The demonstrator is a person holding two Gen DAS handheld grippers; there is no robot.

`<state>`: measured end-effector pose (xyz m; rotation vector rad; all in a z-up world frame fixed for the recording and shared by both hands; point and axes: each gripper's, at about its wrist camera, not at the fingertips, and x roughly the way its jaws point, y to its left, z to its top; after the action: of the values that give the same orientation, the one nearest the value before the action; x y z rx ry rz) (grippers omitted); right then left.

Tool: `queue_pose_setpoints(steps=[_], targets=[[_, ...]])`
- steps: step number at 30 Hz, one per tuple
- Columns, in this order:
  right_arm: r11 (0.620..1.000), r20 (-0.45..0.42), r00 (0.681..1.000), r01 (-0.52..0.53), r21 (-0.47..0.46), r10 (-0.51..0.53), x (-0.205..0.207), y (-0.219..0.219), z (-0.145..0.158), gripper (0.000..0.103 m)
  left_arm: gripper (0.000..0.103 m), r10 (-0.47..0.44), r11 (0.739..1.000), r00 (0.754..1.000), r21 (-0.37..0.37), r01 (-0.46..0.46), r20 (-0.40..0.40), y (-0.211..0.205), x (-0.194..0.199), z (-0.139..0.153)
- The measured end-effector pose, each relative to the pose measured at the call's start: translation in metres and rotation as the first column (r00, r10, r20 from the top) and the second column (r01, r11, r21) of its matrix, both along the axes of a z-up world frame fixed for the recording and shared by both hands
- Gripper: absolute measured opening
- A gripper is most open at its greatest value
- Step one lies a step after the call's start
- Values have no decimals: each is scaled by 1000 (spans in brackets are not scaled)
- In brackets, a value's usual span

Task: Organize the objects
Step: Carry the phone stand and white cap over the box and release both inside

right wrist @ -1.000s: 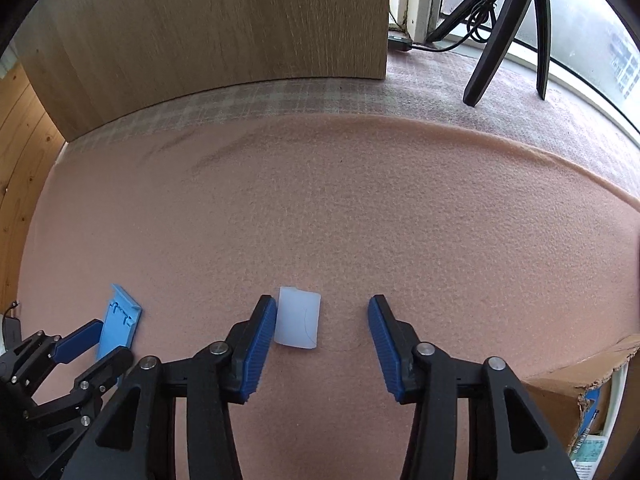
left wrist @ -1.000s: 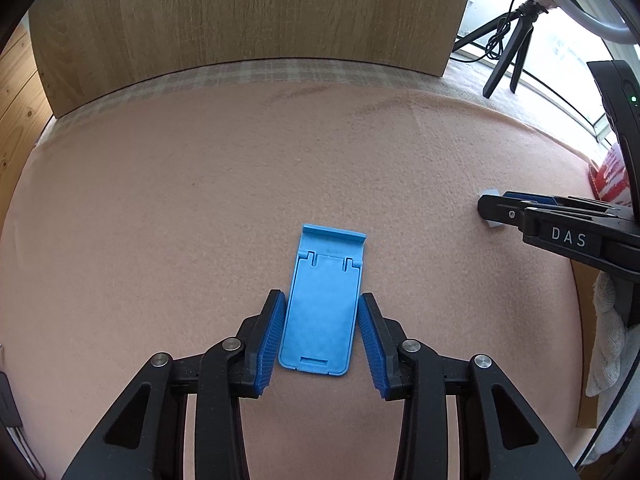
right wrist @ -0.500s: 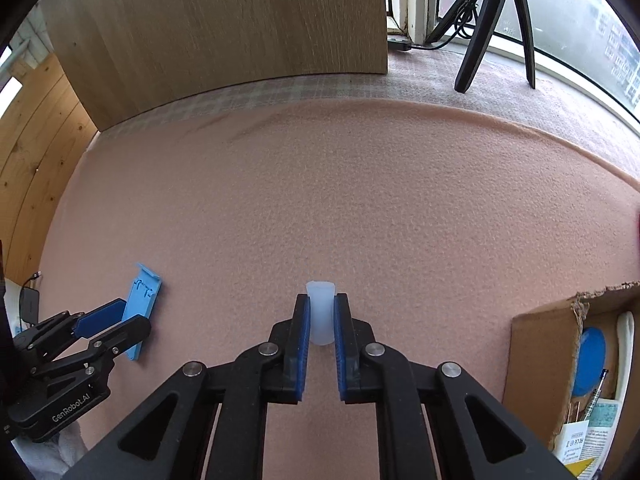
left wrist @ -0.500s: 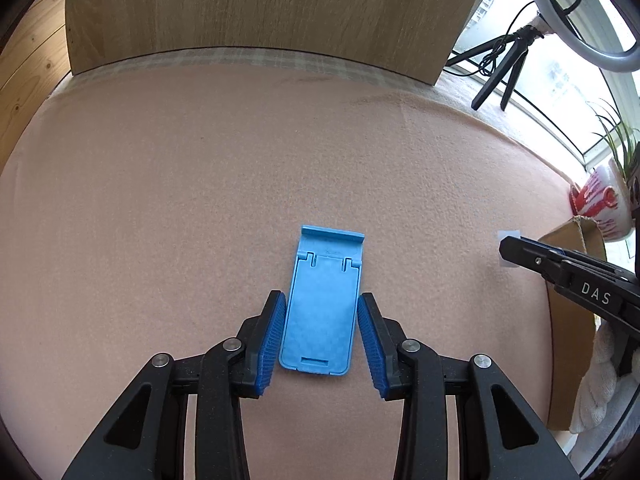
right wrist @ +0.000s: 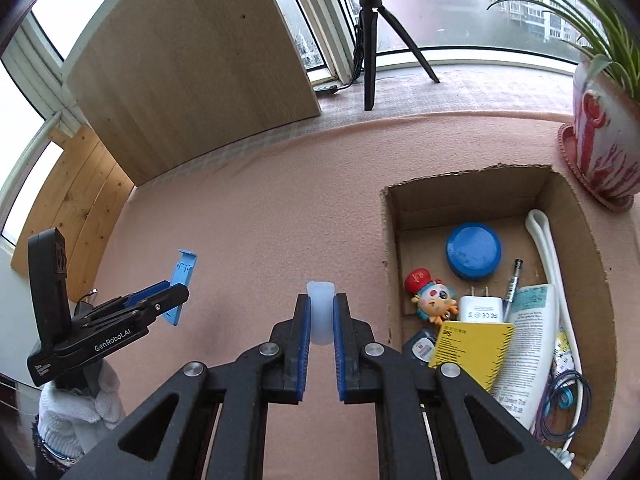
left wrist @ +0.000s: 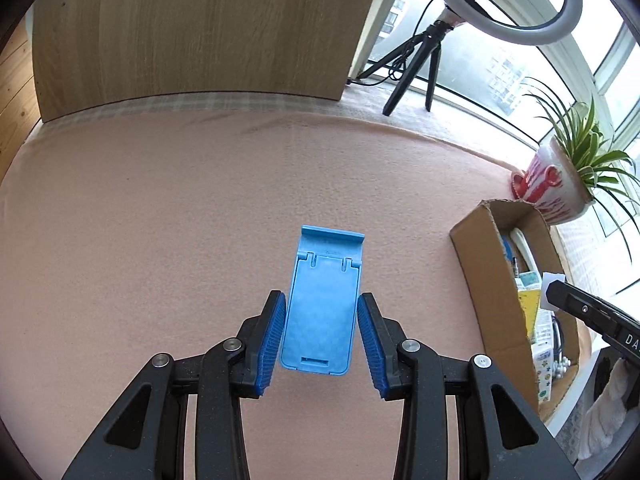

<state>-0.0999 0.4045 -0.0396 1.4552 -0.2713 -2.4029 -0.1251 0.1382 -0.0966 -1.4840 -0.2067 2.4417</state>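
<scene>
Both hands have gone up and over toward the right side of the table since a second ago, and the cardboard box [right wrist: 584,232] now shows in full. Back then the small white cap [right wrist: 320,312] lay flat on the pink cloth between spread fingers; now the right gripper [right wrist: 320,320] pinches it tight, its blue pads pressed on both sides, and the cap hangs in the air just left of the box.

The left gripper [left wrist: 322,336] holds the blue phone stand [left wrist: 322,300], same as before. Its fingers [left wrist: 272,336] are partly spread and squeeze the long sides of the stand. In the right wrist view the stand [right wrist: 182,276] is lifted off the cloth, near the left edge of the table, and a hand in a white glove [right wrist: 76,404] holds that gripper from below.

The pink cloth [left wrist: 160,220] covers the table. The box sits by the right edge. Inside it lie a blue round lid [right wrist: 474,256], a little doll [right wrist: 430,296], a white plug [right wrist: 480,310], a pen [right wrist: 512,284], a yellow card [right wrist: 472,348], a tube [right wrist: 528,344] and a white cord [right wrist: 548,248].

At the far right corner stands a plant pot [right wrist: 600,148]. A black tripod [right wrist: 370,40] stands at the far edge, beside a wooden board [right wrist: 192,68]
</scene>
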Motion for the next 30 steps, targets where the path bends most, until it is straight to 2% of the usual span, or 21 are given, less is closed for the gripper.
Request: queue_pose_setpoints(steps=[7, 11, 14, 21, 27, 29, 30], targets=[[996, -48, 995, 86, 25, -85, 39, 64, 21, 10, 41, -104, 995, 994, 9, 104, -41, 71, -4, 19], [991, -69, 991, 119, 61, -114, 57, 88, 24, 10, 40, -162, 987, 985, 9, 163, -58, 114, -4, 27], [989, -68, 988, 140, 52, -136, 66, 106, 23, 10, 41, -199, 980, 978, 7, 200, -66, 144, -7, 31], [987, -60, 986, 157, 36, -155, 80, 131, 21, 10, 41, -251, 968, 965, -11, 251, -72, 199, -11, 31], [989, -60, 988, 147, 31, -145, 85, 139, 19, 12, 41, -263, 965, 961, -14, 263, -83, 223, -14, 31], [989, -65, 988, 143, 27, -141, 86, 140, 20, 16, 51, -258, 966, 962, -8, 258, -94, 228, -14, 33], [990, -73, 987, 142, 23, -140, 87, 141, 21, 19, 70, -255, 967, 962, -7, 256, -98, 230, -14, 34]])
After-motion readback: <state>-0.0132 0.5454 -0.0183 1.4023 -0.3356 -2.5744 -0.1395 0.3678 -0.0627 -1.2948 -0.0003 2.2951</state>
